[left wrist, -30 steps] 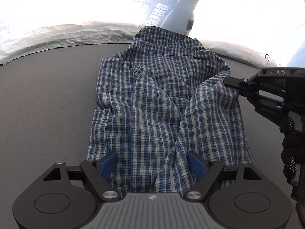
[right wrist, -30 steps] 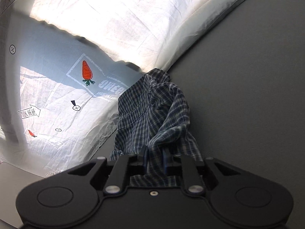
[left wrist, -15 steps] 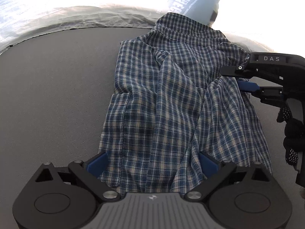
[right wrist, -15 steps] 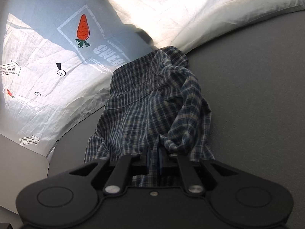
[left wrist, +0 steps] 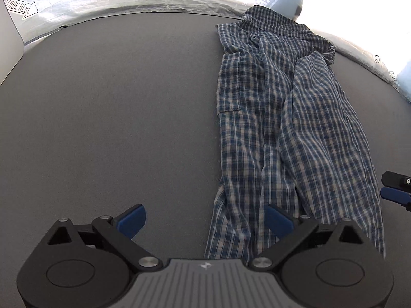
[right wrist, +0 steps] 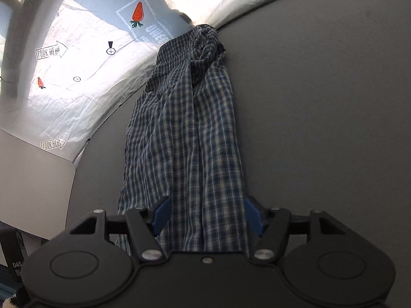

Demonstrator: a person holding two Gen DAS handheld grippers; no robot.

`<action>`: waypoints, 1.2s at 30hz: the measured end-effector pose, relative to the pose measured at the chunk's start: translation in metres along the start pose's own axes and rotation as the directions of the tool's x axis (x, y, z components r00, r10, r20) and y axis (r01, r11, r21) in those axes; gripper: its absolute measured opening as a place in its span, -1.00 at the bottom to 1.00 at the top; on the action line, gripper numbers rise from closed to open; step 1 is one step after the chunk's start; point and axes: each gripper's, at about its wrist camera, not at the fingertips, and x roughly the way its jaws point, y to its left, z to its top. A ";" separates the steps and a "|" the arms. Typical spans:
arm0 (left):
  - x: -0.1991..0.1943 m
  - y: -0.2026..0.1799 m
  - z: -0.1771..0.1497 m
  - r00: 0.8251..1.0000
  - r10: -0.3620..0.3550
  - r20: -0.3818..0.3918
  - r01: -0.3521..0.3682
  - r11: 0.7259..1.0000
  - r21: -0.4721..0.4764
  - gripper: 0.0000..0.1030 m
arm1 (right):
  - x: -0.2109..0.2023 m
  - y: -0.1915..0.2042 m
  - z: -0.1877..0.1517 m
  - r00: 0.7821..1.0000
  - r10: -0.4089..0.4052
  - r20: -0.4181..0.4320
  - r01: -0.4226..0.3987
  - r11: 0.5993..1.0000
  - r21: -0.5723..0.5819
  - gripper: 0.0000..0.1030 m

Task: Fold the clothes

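I see the blue-and-white checked cotton shirt (left wrist: 287, 133) lying lengthwise in a long narrow fold on the grey felt-like tabletop (left wrist: 115, 107), its collar end at the far edge by the white printed sheet (right wrist: 77, 59). My left gripper (left wrist: 205, 220) is released, jaws spread wide, with only the shirt's near hem edge between its blue pads. My right gripper (right wrist: 206, 214) is opening over the shirt's near end, cloth lying loose between the pads.

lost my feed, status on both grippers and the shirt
Left gripper open, holding nothing. Right gripper opening, plaid shirt between its pads, unpinched. Shirt lies in a long narrow fold on the grey table. Nothing in the way.
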 end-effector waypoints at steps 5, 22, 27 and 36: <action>-0.020 0.019 -0.044 0.995 -0.096 -0.031 0.095 0.995 -0.040 0.83 | -0.025 -0.018 -0.058 0.999 0.018 -0.047 -0.015 0.999 0.052 0.01; -0.055 0.046 -0.138 0.945 -0.320 -0.069 0.307 0.939 -0.153 0.01 | -0.070 -0.055 -0.164 0.980 0.190 -0.062 -0.168 0.951 0.260 -0.19; -0.060 0.057 -0.156 0.923 -0.378 -0.077 0.359 0.915 -0.185 -0.04 | -0.078 -0.066 -0.182 0.975 0.207 -0.076 -0.177 0.940 0.291 -0.50; -0.064 0.052 -0.164 0.931 -0.350 -0.103 0.336 0.933 -0.128 0.00 | -0.099 -0.042 -0.183 0.999 0.028 -0.019 -0.025 0.993 0.119 -0.52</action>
